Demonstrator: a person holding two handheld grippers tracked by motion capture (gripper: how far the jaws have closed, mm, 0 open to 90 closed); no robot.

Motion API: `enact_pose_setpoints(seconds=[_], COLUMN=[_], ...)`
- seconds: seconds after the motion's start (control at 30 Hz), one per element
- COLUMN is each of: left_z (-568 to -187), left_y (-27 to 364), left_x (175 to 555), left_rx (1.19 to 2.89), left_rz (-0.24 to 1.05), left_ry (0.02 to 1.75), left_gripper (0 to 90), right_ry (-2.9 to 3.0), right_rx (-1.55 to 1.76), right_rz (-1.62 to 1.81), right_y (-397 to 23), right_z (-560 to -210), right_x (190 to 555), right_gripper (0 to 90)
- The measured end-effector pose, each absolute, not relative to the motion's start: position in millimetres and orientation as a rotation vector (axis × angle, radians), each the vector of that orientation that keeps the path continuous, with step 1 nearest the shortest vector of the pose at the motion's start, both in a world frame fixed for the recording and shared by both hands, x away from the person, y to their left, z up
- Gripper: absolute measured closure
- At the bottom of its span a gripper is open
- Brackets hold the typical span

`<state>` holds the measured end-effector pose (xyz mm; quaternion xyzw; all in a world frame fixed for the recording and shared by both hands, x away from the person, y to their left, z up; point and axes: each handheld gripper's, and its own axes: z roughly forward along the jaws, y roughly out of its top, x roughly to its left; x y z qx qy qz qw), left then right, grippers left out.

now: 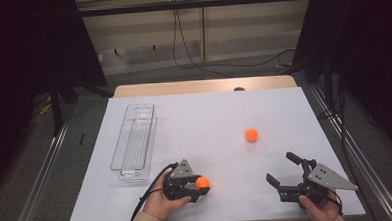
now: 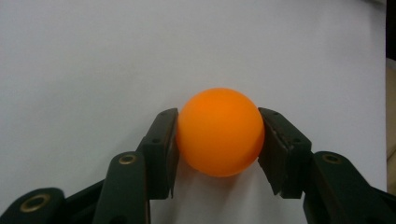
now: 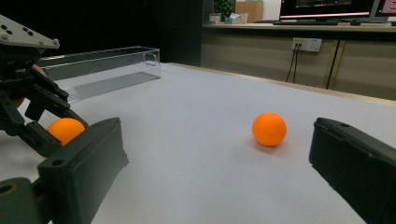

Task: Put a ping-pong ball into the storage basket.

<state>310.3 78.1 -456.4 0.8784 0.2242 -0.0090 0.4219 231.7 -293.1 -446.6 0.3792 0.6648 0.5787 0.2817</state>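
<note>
The left gripper is clamped on an orange ball, one black pad against each side at the ball's widest part, as the left gripper view shows. In the high view this held ball sits near the front edge of the white table, to the right of and nearer the person than the clear plastic tray.

The ball looks like a smooth, hollow, very light sphere — likely a table tennis ball. It should lift with almost no effort, but its hard, slick, curved shell could squirt out if the pads sit off centre, and a strong squeeze might dent it. The grip across the middle seems the safest hold.

The right gripper rests with its jaws well apart, holding nothing. It lies far to the right of the tray. A second orange ball lies loose on the table between that gripper and the tray's far end — free to roll at a nudge.
</note>
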Motion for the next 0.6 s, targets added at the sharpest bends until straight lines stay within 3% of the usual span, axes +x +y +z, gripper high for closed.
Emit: enact_pose_setpoints(seconds=[0.6], left_z=[-444.1], left_y=[82.3], left_x=[320.7], left_rx=[2.163], left_rz=[-0.019], left_ry=[0.609], left_gripper=[50.8], right_ry=[1.781], right_rx=[1.013], right_rz=[1.554], right_y=[-293.0], right_z=[-446.6], right_x=[231.7], right_gripper=[2.5])
